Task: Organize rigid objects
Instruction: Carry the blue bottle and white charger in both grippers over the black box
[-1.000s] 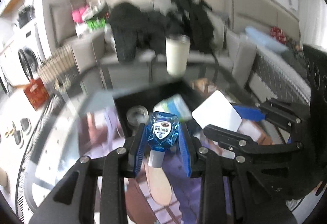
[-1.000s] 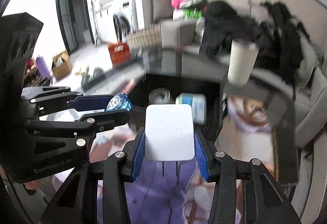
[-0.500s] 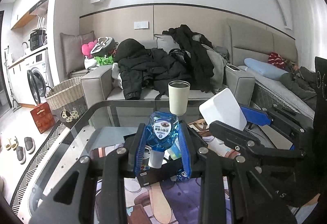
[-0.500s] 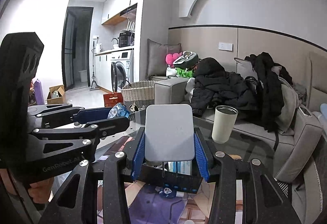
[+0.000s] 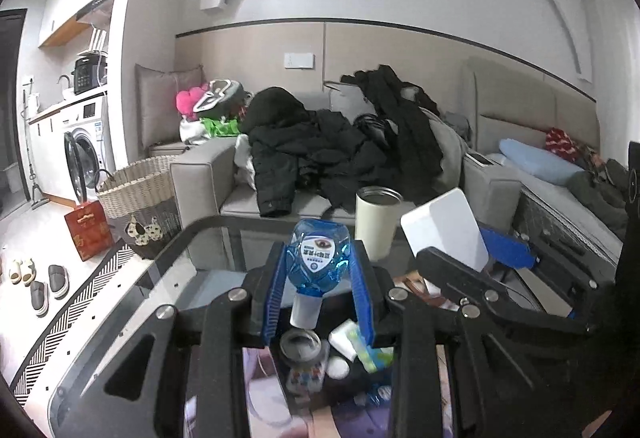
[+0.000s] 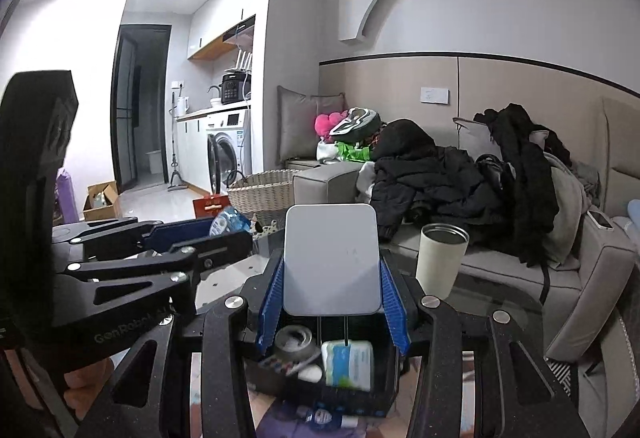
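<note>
Carrying is the step in hand: my left fingers (image 5: 320,270) are clamping a blue eye-drop bottle (image 5: 319,258), my right fingers (image 6: 332,278) a white flat box (image 6: 331,258). Both are hovering over the black organizer box (image 6: 320,394) on the glass counter (image 5: 132,302); next, I judge, I am lowering each into a free slot.

Your white box (image 6: 331,258) hides the far part of the black bin (image 6: 352,396), and the label on your blue bottle (image 5: 319,258) is too small to read.

Both grippers, left (image 5: 320,280) and right (image 6: 331,288): matte black slotted linkages, silver screws, ribbed blue finger pads (image 6: 270,304), pale "GenRobot" lettering on the left one's side.
</note>
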`<state>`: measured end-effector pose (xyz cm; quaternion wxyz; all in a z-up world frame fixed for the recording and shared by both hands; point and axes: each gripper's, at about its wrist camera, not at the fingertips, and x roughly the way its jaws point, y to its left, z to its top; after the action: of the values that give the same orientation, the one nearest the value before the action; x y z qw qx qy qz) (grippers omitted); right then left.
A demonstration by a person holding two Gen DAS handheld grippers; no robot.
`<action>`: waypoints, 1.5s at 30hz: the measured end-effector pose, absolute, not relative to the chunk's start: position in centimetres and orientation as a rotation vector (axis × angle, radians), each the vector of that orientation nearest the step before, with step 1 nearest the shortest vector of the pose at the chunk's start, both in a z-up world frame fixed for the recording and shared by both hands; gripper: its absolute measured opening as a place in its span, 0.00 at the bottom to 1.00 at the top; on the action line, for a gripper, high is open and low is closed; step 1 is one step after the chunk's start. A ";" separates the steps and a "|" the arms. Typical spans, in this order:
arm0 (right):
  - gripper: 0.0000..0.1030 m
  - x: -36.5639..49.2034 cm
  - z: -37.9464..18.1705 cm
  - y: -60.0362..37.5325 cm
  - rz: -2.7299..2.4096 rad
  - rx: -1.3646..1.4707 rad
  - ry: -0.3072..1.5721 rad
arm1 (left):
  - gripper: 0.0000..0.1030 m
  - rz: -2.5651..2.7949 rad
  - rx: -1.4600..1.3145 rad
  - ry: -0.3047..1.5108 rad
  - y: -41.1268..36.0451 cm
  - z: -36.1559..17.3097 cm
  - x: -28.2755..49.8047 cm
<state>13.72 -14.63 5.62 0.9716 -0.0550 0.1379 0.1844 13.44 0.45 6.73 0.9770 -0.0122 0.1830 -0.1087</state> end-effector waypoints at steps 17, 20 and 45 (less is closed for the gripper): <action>0.43 19.2 4.4 -13.8 0.353 -0.096 0.332 | 0.29 -0.225 -0.069 0.428 0.7 6.0 17.3; 0.43 19.5 4.2 -14.0 0.353 -0.095 0.349 | 0.29 -0.225 -0.071 0.440 0.6 5.8 17.6; 0.43 24.1 -1.5 -13.5 0.320 -0.108 0.717 | 0.29 -0.227 -0.090 0.802 -0.8 -0.4 22.7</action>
<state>24.10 -13.48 -1.48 0.9225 -0.0525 0.3491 0.1561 22.68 -0.80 -0.35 0.9133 -0.0438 0.3895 -0.1103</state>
